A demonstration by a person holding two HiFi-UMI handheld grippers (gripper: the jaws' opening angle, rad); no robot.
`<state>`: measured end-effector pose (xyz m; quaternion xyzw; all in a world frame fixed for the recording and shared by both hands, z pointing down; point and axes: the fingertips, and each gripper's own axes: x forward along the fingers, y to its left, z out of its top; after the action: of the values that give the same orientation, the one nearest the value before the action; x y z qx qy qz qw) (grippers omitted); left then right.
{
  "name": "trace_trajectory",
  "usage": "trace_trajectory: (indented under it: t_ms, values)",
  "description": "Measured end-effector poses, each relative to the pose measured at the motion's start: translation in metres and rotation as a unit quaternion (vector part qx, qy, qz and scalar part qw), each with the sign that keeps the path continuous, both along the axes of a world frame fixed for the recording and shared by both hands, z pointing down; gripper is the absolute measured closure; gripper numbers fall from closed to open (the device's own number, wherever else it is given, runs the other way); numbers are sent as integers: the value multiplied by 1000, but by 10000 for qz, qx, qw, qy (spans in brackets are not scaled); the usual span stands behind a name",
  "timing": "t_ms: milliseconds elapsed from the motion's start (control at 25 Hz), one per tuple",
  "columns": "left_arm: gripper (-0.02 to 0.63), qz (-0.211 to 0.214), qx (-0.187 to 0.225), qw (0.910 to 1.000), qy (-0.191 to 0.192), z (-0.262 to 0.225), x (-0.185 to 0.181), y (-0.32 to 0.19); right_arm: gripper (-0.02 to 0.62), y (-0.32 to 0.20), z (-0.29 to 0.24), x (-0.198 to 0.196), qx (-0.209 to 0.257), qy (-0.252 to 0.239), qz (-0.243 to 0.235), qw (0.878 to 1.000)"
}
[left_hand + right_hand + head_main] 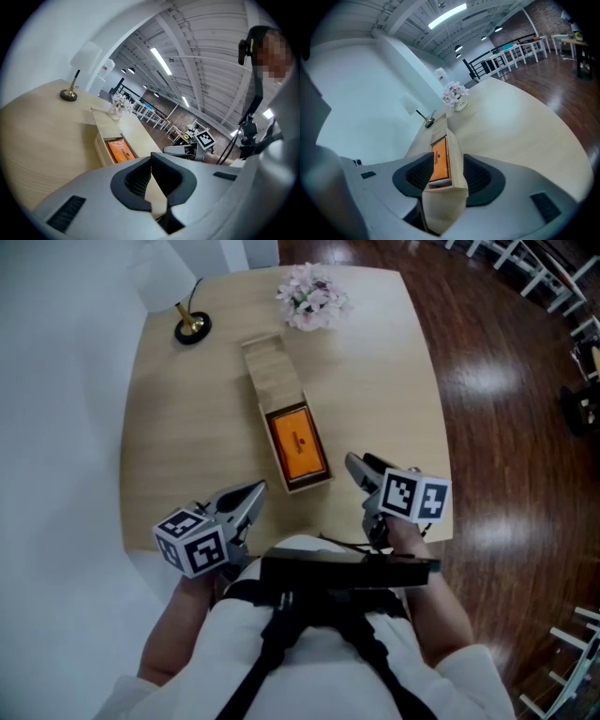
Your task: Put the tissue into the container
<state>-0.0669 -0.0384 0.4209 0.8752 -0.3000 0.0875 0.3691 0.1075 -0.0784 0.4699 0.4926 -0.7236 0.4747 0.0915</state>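
An orange tissue pack (297,442) lies inside a long wooden box (308,486) in the middle of the table; the box's sliding lid (272,367) is pushed back toward the far end. My left gripper (253,493) hovers near the table's front edge, left of the box, its fingertips together and empty. To the right of the box's near corner, my right gripper (357,467) has its jaws apart with nothing held. In the right gripper view the box (458,164) and tissue pack (439,161) show beyond the gap. The left gripper view shows the tissue pack (121,151) ahead.
A small vase of pale flowers (312,296) stands at the table's far edge, and a lamp with a brass base (192,327) at the far left. The round wooden table (178,446) meets a white wall on the left. Dark wood floor (506,427) lies to the right.
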Motion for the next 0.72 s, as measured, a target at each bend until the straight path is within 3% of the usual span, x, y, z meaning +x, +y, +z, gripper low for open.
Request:
trace_trajectory:
  t_ms: [280, 720]
  values:
    - [614, 111, 60, 9997, 194, -13, 10, 0, 436, 25, -12, 7, 237, 83, -87, 9996]
    - [614, 456, 19, 9990, -1, -7, 28, 12, 509, 40, -13, 12, 480, 176, -147, 9986]
